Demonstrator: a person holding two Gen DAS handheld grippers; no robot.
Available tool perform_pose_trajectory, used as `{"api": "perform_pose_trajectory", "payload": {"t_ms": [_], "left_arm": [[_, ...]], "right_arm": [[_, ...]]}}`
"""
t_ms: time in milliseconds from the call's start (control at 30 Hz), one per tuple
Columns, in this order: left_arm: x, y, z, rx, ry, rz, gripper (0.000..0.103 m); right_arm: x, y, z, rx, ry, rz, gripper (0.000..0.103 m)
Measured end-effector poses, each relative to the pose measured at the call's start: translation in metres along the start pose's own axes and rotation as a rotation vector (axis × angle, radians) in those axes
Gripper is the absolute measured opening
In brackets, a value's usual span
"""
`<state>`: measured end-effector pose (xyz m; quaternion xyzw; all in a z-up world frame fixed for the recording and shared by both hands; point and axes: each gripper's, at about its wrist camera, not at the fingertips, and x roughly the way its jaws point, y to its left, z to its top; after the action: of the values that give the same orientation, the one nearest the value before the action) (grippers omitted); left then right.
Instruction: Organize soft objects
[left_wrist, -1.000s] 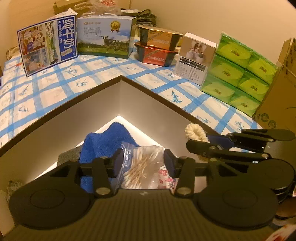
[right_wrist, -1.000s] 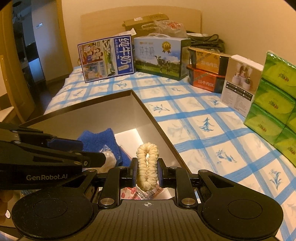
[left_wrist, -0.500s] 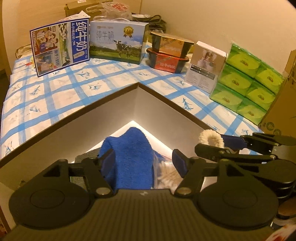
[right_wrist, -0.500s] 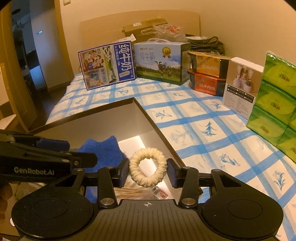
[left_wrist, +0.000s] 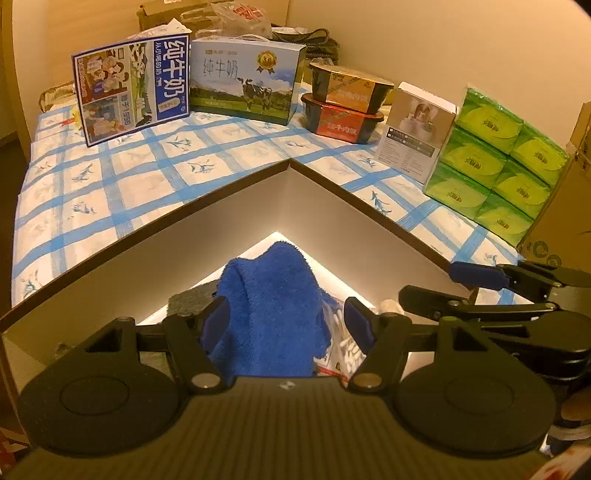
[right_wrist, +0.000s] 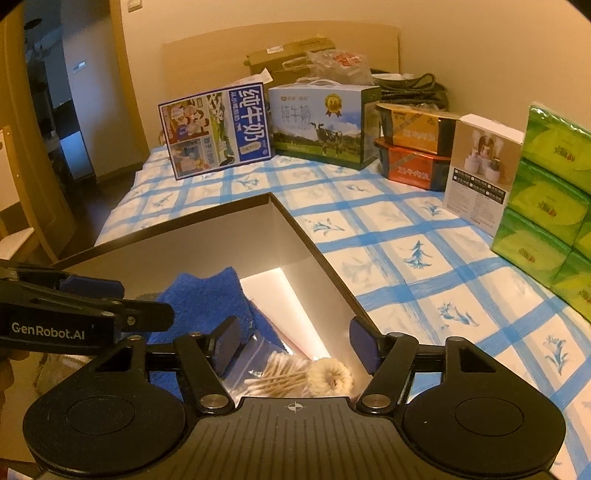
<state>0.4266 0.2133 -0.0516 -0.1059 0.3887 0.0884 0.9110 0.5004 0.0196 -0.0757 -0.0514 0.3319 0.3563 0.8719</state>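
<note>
Reading "GenRobot.AI", the left tool (right_wrist: 110, 295) gapes empty (right tool (right_wrist: 291, 338) opening, empty too).

Fluffy blue terry cloth (left_wrist: 273, 295) is seen beside a glossy clear plastic bag (right_wrist: 266, 363); the box walls (left_wrist: 155, 258) look smooth and matt.

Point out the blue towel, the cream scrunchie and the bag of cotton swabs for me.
blue towel (left_wrist: 273, 306): left wrist view, middle of the fabric.
cream scrunchie (right_wrist: 330, 377): right wrist view, fluffy ring.
bag of cotton swabs (right_wrist: 275, 376): right wrist view, swab bundle.
</note>
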Motion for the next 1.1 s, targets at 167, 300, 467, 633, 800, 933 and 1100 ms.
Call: {"api": "perform_pose_trajectory", "payload": {"t_ms": [167,300,467,633,800,933,1100], "left_arm": [[-0.020,0.000,-0.005,0.007,-0.014,0.020,0.066],[-0.041,-0.003,-0.012,0.022,-0.024,0.033,0.066],[-0.071,-0.006,-0.025,0.026,-0.033,0.041,0.066],[-0.107,-0.012,-0.042,0.036,-0.065,0.069,0.066],[-0.146,-0.017,-0.062,0.024,-0.087,0.067,0.066],[-0.175,-0.026,-0.082,0.038,-0.093,0.061,0.066],[-0.204,-0.041,-0.111,0.057,-0.076,0.038,0.066]], "right_arm": [[-0.016,0.003,-0.005,0.019,-0.004,0.016,0.069],[-0.035,0.010,-0.011,0.036,-0.015,0.020,0.071],[-0.066,0.018,-0.019,0.061,-0.039,0.028,0.071],[-0.101,0.026,-0.030,0.099,-0.058,0.043,0.072],[-0.138,0.036,-0.042,0.138,-0.081,0.057,0.072],[-0.165,0.043,-0.056,0.180,-0.085,0.053,0.072],[-0.202,0.055,-0.080,0.199,-0.071,0.027,0.072]]}}
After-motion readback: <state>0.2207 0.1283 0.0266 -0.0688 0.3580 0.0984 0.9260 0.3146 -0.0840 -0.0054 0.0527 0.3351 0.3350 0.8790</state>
